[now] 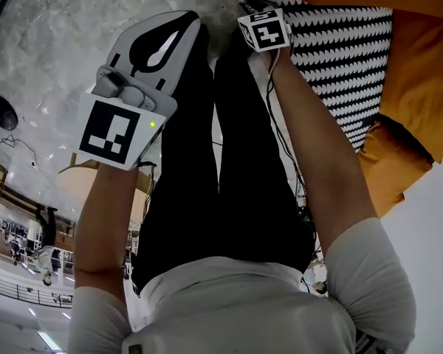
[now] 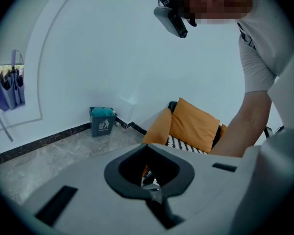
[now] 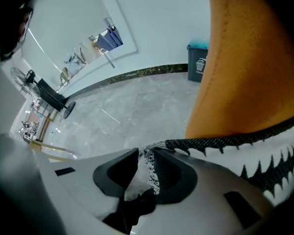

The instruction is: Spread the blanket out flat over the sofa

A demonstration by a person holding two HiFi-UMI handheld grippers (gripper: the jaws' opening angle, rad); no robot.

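Observation:
A black-and-white patterned blanket (image 1: 347, 57) lies on the seat of an orange sofa (image 1: 421, 87). My right gripper (image 1: 252, 4) is at the blanket's near corner, its marker cube facing up. In the right gripper view the jaws of the right gripper (image 3: 141, 153) stand apart, with the blanket's fringed edge (image 3: 149, 168) lying loosely between them and the rest of the blanket (image 3: 264, 160) running off to the right. My left gripper (image 1: 188, 19) hangs over the floor left of the person's legs, away from the blanket. Its jaws (image 2: 147, 148) meet with nothing in them.
The person's black-trousered legs (image 1: 229, 161) stand between the two grippers. Grey marble floor (image 1: 52, 43) stretches to the left. A teal waste bin (image 2: 102, 121) stands against the white wall beyond the sofa's orange cushions (image 2: 193, 124). A fan stand (image 3: 39, 89) is farther off.

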